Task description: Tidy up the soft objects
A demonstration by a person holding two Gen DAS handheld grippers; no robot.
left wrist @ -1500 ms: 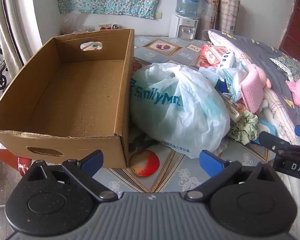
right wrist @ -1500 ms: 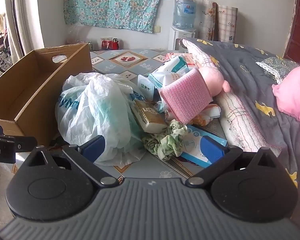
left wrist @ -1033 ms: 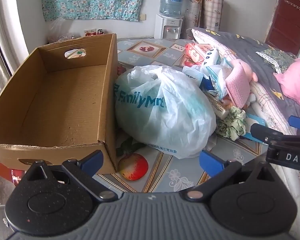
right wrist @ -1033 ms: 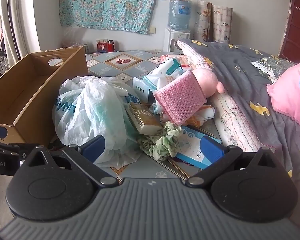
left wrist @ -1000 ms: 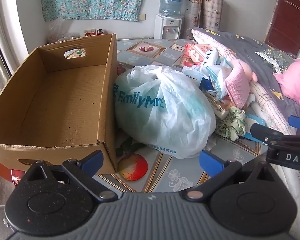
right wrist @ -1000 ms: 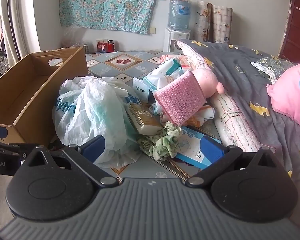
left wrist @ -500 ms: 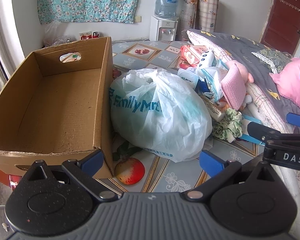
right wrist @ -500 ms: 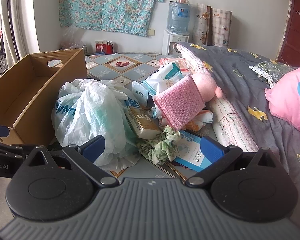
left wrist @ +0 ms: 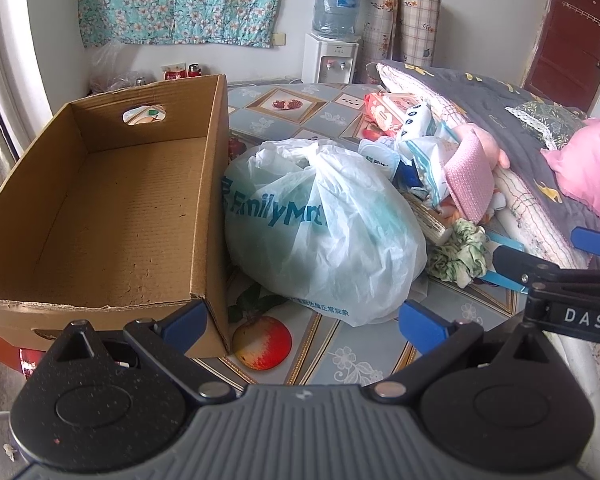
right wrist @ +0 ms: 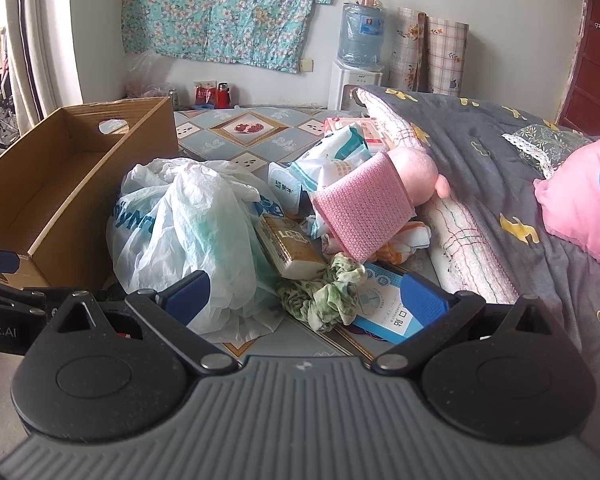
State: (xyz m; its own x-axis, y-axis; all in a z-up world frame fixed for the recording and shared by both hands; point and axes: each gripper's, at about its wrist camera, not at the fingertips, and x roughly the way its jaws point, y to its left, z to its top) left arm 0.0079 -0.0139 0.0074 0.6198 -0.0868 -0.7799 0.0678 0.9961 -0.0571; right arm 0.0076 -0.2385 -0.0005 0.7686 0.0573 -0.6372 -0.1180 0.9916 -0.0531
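An empty cardboard box stands on the left of a patterned table. Beside it lies a full white plastic bag. Right of the bag is a heap: a pink knitted cloth on a pink plush toy, a green scrunchie, a blue mask pack, a tan tissue pack and wet-wipe packs. My left gripper is open in front of the bag and box corner. My right gripper is open just short of the scrunchie.
A grey quilt with a pink spotted pillow covers the right side. A water dispenser, rolled mats and a floral cloth line the back wall. A curtain hangs at the left.
Both grippers have drawn back and risen a little, so the box, bag and heap look smaller and lower. Both stay open and nothing on the table has moved.
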